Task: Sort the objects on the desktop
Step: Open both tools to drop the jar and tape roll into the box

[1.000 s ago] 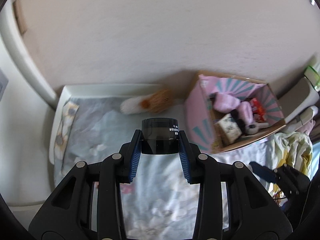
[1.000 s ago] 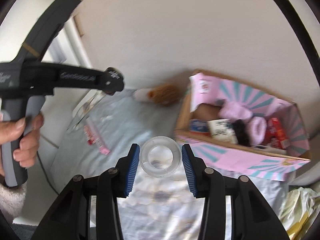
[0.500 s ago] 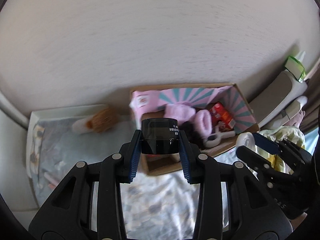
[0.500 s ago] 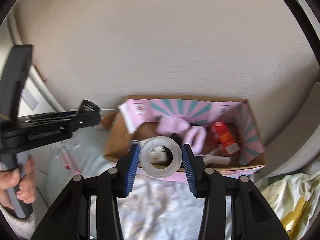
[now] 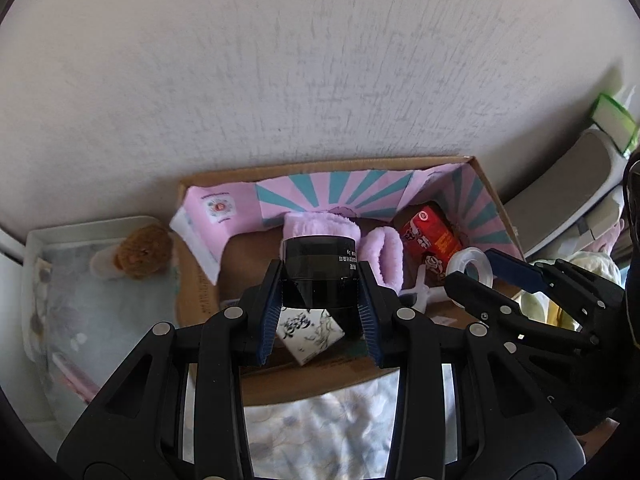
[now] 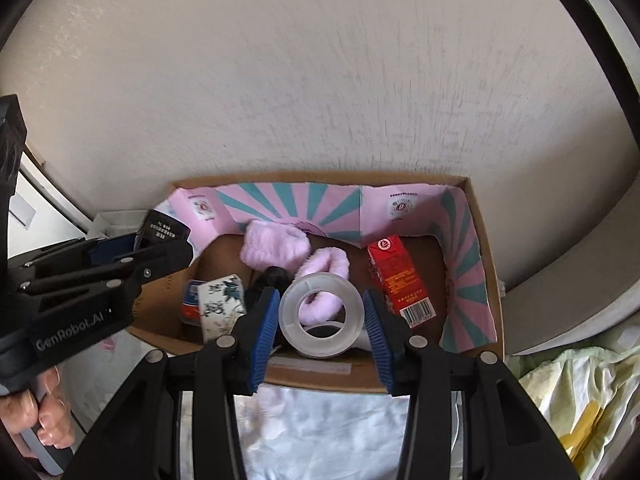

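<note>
Both grippers hold their loads over the open cardboard box [image 6: 482,248].

At far left a brown plush toy [image 5: 142,251] lies on the patterned cloth [image 5: 100,320], just outside the box. The left gripper [image 5: 319,312] has its fingers [image 5: 269,312] clamped on a black jar [image 5: 318,276], held above the box's left part, over a white patterned carton [image 5: 310,332]. Inside lie pink fluffy items [image 6: 276,245] and a red carton [image 6: 400,280] toward the right wall. The right gripper [image 6: 320,326] has its fingers [image 6: 262,334] closed on a clear tape roll [image 6: 320,316], above the box's front middle.
</note>
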The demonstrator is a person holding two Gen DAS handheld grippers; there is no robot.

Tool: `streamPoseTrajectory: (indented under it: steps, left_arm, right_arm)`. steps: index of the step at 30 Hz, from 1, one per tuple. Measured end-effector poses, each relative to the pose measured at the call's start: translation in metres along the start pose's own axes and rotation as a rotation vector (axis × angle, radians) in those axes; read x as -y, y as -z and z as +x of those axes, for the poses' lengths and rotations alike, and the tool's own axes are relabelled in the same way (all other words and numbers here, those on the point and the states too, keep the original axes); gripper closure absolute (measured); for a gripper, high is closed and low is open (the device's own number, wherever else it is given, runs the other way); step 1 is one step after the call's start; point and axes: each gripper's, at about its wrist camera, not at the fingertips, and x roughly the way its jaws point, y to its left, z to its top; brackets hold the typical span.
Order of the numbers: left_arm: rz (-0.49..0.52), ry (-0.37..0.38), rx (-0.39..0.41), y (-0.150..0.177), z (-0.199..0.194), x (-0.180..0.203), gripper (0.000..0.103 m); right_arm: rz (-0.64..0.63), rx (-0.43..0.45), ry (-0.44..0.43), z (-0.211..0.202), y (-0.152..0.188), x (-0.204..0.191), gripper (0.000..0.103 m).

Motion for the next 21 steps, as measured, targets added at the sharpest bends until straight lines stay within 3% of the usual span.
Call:
streamPoseTrajectory:
  steps: [9,10,11,12,15,21]
  left_arm:
    - [-0.052,-0.01,-0.026,0.0,0.014,-0.006,0.068]
    - [-0.061,-0.006,-0.028,0.0,0.014,-0.007,0.063]
    - [-0.068,-0.014,-0.031,-0.001,0.014,-0.008,0.042]
    - [-0.073,-0.037,-0.031,-0.002,0.013,-0.009,0.02]
    - [-0.061,-0.049,0.018,-0.002,0.001,-0.01,0.017]
    - [-0.043,-0.067,0.033,-0.001,-0.014,-0.014,0.015]
  right_arm:
    - [-0.019,-0.032,-0.029,0.013,-0.004,0.005,0.063]
    - [-0.013,-0.036,-0.033,0.015,-0.004,0.006,0.063]
    - [0.0,-0.047,-0.035,0.016,-0.004,0.007,0.061]
    - [0.019,-0.063,-0.033,0.018,-0.005,0.009,0.053]
    - [0.076,-0.07,-0.042,0.019,-0.005,0.018,0.043]
    - [0.078,-0.042,-0.019,0.008,-0.002,0.013,0.042]
